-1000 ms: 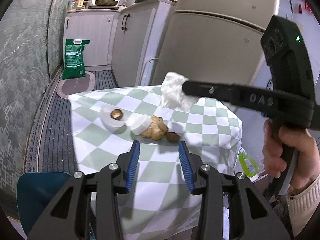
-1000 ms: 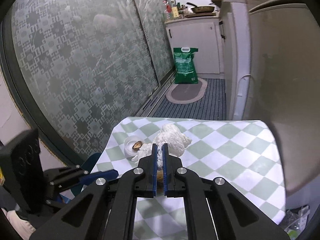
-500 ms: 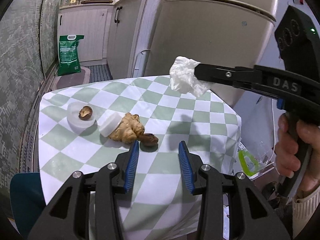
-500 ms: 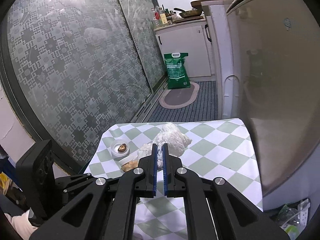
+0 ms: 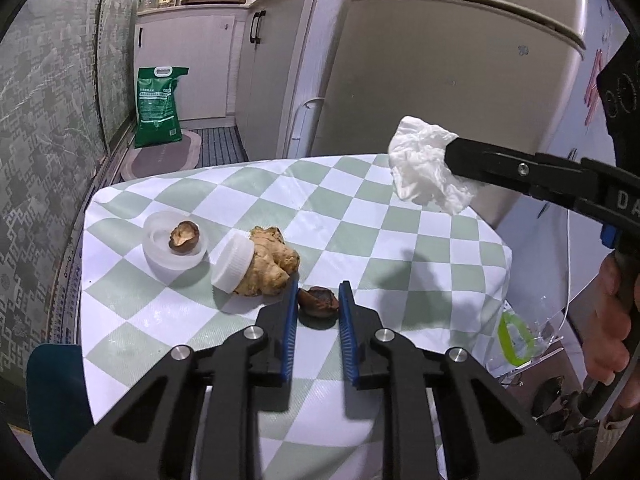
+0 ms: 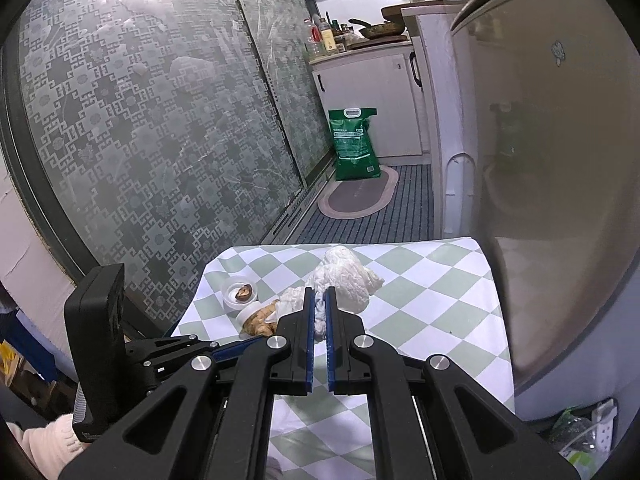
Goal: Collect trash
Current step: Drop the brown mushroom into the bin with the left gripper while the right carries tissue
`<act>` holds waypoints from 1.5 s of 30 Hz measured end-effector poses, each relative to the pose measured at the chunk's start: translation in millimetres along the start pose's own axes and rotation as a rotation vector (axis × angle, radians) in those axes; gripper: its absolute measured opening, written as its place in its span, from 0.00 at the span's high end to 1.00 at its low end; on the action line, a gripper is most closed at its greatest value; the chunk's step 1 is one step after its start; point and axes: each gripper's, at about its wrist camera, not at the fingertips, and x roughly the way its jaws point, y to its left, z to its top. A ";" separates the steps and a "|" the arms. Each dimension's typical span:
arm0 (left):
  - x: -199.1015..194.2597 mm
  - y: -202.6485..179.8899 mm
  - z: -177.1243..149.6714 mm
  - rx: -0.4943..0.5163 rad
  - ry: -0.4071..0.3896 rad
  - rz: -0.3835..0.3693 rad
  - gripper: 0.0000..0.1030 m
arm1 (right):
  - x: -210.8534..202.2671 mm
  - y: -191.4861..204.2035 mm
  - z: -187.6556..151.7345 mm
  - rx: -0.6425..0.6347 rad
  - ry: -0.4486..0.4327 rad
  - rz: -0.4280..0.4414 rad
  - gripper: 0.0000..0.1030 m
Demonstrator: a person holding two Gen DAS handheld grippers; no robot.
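Observation:
A dark brown mushroom piece (image 5: 318, 300) lies on the green-checked tablecloth (image 5: 400, 280), just right of a ginger root (image 5: 270, 266). My left gripper (image 5: 319, 292) straddles it, jaws closing, with both blue pads against its sides. My right gripper (image 6: 319, 292) is shut on a crumpled white tissue (image 6: 344, 276). In the left wrist view the tissue (image 5: 424, 172) hangs above the table's far right corner. A white cap (image 5: 232, 266) leans on the ginger. A white dish (image 5: 160, 260) to its left holds another mushroom (image 5: 184, 236).
A fridge (image 5: 440, 80) stands right behind the table, with white cabinets (image 5: 188, 64) beyond. A green sack (image 5: 158, 106) sits on the floor by a mat. A clear plastic bag (image 5: 520, 336) lies below the table's right edge. A blue chair (image 5: 56, 392) is at left.
My left gripper has moved forward to the dark mushroom piece, and its jaws have narrowed around it. The right gripper has drifted to the right, still holding the tissue.

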 end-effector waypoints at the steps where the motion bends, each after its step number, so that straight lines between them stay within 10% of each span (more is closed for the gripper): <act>1: -2.6 -0.3 0.4 0.004 -0.009 -0.007 0.79 | 0.0 0.9 0.8 0.000 -0.001 0.000 0.96; 18: -74.2 96.1 -11.5 -0.099 -0.126 0.070 0.79 | 18.9 67.1 18.7 -0.073 0.000 0.060 0.96; 45: -52.7 224.0 -117.8 -0.225 0.165 0.171 0.78 | 109.9 185.4 6.7 -0.210 0.170 0.165 0.96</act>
